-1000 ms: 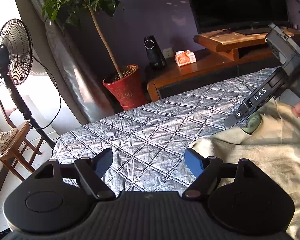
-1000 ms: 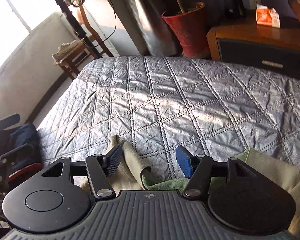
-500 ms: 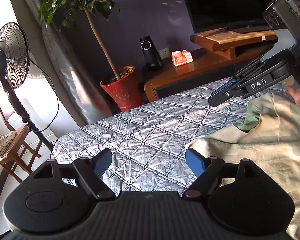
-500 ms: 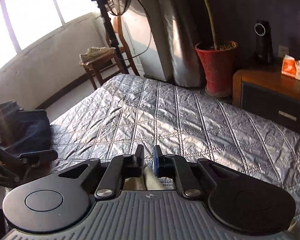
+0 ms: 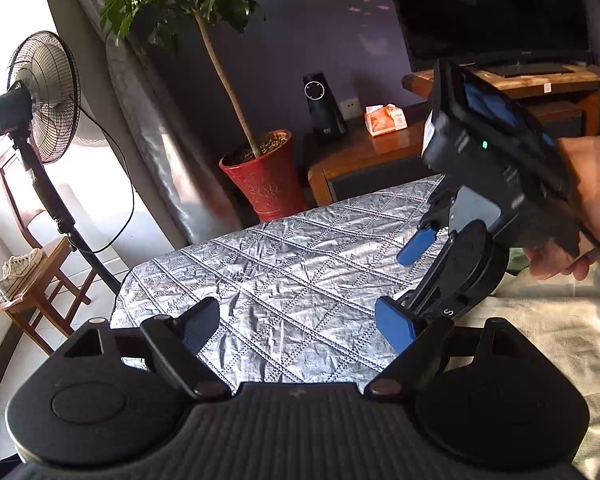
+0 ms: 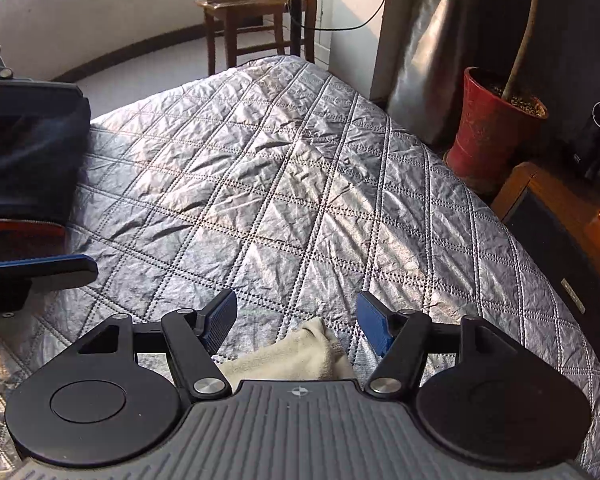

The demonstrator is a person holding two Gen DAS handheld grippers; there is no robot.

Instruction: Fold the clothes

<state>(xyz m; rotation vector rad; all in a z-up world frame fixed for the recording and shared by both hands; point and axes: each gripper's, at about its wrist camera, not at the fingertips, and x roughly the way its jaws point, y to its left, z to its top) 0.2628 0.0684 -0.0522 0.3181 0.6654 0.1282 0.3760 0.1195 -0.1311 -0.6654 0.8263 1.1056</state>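
Note:
A beige garment [image 5: 540,344] lies on the silver quilted bed cover [image 5: 300,256], at the right in the left wrist view. My left gripper [image 5: 298,326] hovers over bare quilt beside it, jaws opening, nothing between them. A hand [image 5: 588,208] holds my right gripper [image 5: 416,272] just ahead of it, tilted down. In the right wrist view the right gripper [image 6: 298,322] has its jaws opening. A corner of the beige garment [image 6: 300,356] lies slack below and between the pads, which do not press on it. One finger of the left gripper [image 6: 40,268] shows at the left edge.
A dark blue garment [image 6: 28,148] lies at the bed's left side. Beyond the bed stand a red plant pot [image 5: 264,176], a pedestal fan [image 5: 40,96], a wooden stool with a shoe [image 5: 24,276], a wooden cabinet [image 5: 364,160] with a tissue box and a TV.
The right gripper closed on the beige cloth's corner, carried it leftwards across the bed while rolling, and now has its jaws apart with the corner released. The left gripper has hardly moved.

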